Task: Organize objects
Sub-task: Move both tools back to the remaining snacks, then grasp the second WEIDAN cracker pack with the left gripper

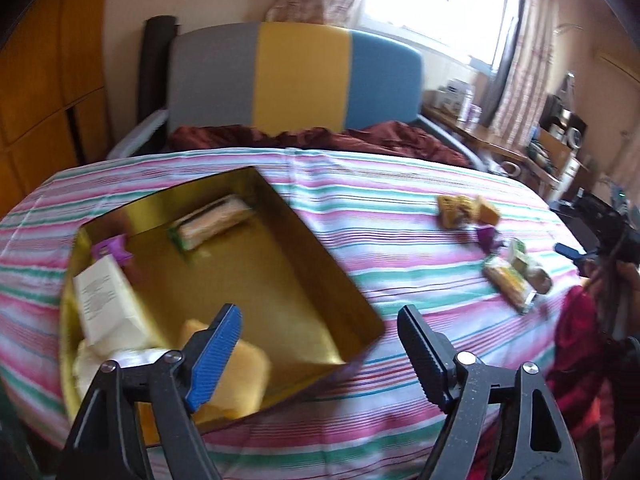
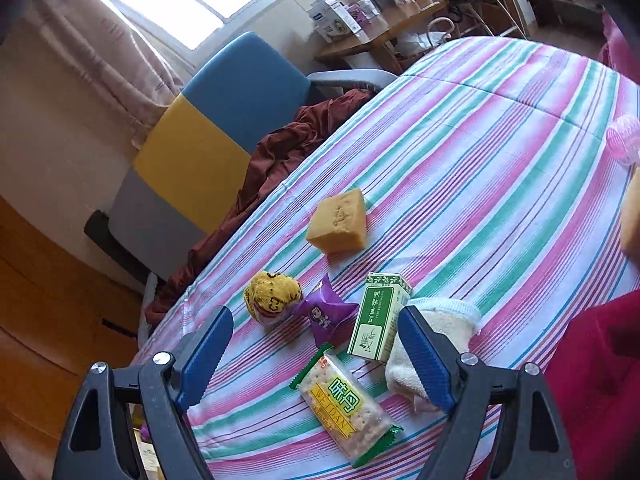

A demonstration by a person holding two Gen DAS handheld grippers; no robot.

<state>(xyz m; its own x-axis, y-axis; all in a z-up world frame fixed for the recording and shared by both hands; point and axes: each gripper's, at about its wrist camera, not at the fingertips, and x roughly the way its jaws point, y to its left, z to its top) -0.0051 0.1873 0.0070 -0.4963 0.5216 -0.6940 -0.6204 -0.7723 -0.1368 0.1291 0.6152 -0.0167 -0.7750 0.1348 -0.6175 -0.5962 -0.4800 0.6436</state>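
Only the left wrist view shows the gold tin [image 1: 224, 264], already holding a cracker packet [image 1: 214, 222] and a white box [image 1: 106, 304]. The right view shows loose snacks: cracker pack [image 2: 346, 402], green carton [image 2: 378, 316], yellow block [image 2: 339, 220]. Both the left gripper [image 1: 320, 356] and right gripper [image 2: 316, 356] gape empty over the striped bedspread [image 2: 500, 152]; a window [image 2: 160, 0] lights the bedroom.

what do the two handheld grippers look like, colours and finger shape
Both the left gripper and the right gripper are black plastic frames with triangular cut-outs and silver pivot screws. Each carries two long ribbed finger pads, blue with black backing. No cables show. A red garment appears at the edge of the right view.
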